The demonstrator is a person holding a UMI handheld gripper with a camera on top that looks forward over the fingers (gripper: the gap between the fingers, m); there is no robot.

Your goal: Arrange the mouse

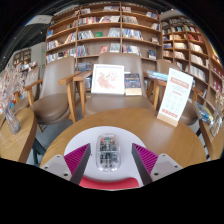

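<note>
My tool [108,160] at the bottom centre of the frame has its two pink pads [76,156] closed against the sides of a translucent mouse [108,150], holding it over the round wooden table [150,125]. Beyond, at centre, stands a chair [108,92]; bookshelves [105,30] fill the top.

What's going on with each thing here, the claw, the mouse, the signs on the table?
gripper: shut on the mouse, both pink pads against its sides
mouse: clear-shelled, held between the fingers above the round table's near edge
round table: wooden, bears the signs
white sign: upright at the table's far side
orange-trimmed sign: standing, tilted
chair: unoccupied
bookshelves: filled
</note>
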